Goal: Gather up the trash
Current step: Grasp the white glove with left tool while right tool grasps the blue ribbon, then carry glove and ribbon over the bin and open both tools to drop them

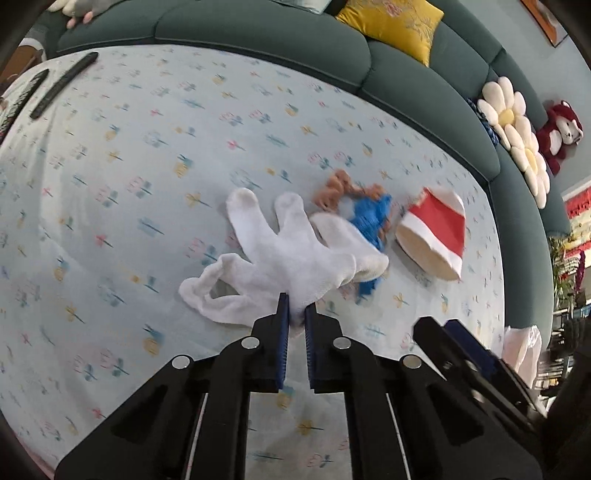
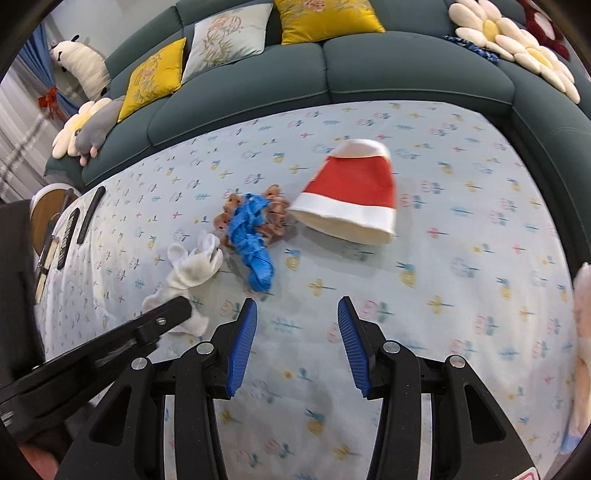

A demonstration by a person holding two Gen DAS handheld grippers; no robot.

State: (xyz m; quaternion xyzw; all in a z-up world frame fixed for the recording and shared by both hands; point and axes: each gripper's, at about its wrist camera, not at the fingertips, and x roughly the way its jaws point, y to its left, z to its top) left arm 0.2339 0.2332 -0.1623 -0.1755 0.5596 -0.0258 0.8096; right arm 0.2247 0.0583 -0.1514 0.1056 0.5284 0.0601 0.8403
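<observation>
The left gripper (image 1: 296, 308) pointed steeply down at the bench (image 1: 110, 229), its blue fingers (image 1: 283, 314) nearly together and pinching the cuff end of a white glove (image 1: 291, 254). The rest of the glove lay flat on the flowered cloth (image 1: 129, 155), its fingertips spread away from the gripper. The right gripper (image 2: 297, 314) hung just beside it, its fingers (image 2: 246, 332) standing about half open with only bare cloth between them; it held nothing.

Just past the glove, touching its far fingertips, lay a crumpled blue wrapper (image 2: 251, 236) tangled with a brown scrap (image 2: 275, 210). Next to that heap, on the right gripper's side, a red and white paper cup (image 2: 351, 195) lay tipped over, its open mouth towards the grippers. At the bench's right edge something pale and filmy (image 1: 524, 350) showed; I could not tell what it was.

Well apart, near the far left corner, two dark remotes (image 2: 79, 221) lay side by side.

Behind the bench curved a dark green sofa (image 2: 332, 77). On it sat yellow cushions (image 2: 325, 16), a pale cushion (image 2: 225, 37), a daisy pillow (image 2: 517, 48) and a red plush toy (image 1: 557, 136).
</observation>
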